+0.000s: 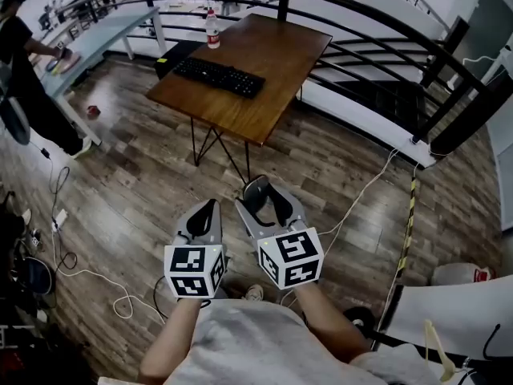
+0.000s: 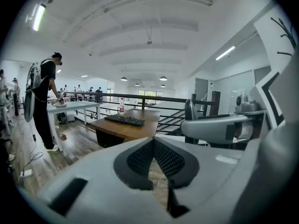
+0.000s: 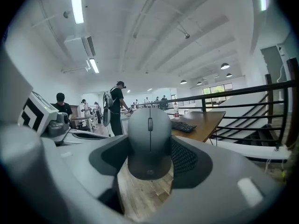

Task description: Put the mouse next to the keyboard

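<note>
Closest in, low before the chest: the grey plastic left claw (image 1: pixel 206 208) (image 2: pixel 153 143), pressed together, tips touching, nothing between. Just beside it, the grey plastic right claw (image 1: pixel 265 199) (image 3: pixel 149 149), spread wide yet pinching a smooth grey oval computer mouse (image 1: pixel 257 193) (image 3: pixel 149 141) by its flanks. Holds that mouse up in the air, scroll wheel facing back along the claw, broad end sunk between the dark pads. Well apart from the keyboard, out over the floor rather than over the bench.

Underneath both claws: grey-brown wood-plank floor (image 1: pixel 136 175), with a thin white cable (image 1: pixel 362 192) trailing off to the right.

Farther on, a brown wooden bench (image 1: pixel 268 70) on thin black metal legs. On its top, toward the left edge, a long black keyboard (image 1: pixel 219 77) lying flat. Beyond that, near the far corner, an upright clear plastic bottle (image 1: pixel 212 30) with a red cap.

Behind the bench, a curved black metal railing (image 1: pixel 377 22).

Far left, a person in black clothes (image 1: pixel 24 62) standing at a second, pale bench (image 1: pixel 104 30).
</note>
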`<state>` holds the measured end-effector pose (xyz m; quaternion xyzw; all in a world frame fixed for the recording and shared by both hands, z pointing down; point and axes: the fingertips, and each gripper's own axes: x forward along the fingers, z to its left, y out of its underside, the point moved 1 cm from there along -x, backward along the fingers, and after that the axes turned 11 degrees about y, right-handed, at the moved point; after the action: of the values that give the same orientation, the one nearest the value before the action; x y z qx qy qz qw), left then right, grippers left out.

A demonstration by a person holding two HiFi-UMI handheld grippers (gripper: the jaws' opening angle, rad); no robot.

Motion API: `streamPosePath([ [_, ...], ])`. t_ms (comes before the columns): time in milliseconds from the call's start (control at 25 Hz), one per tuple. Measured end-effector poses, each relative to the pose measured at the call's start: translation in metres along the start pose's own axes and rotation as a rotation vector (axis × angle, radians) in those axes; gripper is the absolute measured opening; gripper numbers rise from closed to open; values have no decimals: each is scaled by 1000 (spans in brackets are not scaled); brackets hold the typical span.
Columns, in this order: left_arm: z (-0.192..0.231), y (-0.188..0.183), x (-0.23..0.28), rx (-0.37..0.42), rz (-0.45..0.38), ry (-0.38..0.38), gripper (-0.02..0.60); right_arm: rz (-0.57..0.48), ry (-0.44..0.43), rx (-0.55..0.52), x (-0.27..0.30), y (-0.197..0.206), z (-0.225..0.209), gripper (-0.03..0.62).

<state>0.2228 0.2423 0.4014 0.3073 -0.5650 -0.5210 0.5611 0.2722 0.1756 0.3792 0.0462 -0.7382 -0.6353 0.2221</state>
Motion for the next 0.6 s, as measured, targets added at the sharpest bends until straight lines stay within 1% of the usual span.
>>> streamPosePath([
  [280,0,-6,11,10,-4,16,-5,-3,0,-2,6,-3,-3,282],
  [600,29,-17,38,24,-18,44,-5,-9,17,-8,44,-8,-4,282],
])
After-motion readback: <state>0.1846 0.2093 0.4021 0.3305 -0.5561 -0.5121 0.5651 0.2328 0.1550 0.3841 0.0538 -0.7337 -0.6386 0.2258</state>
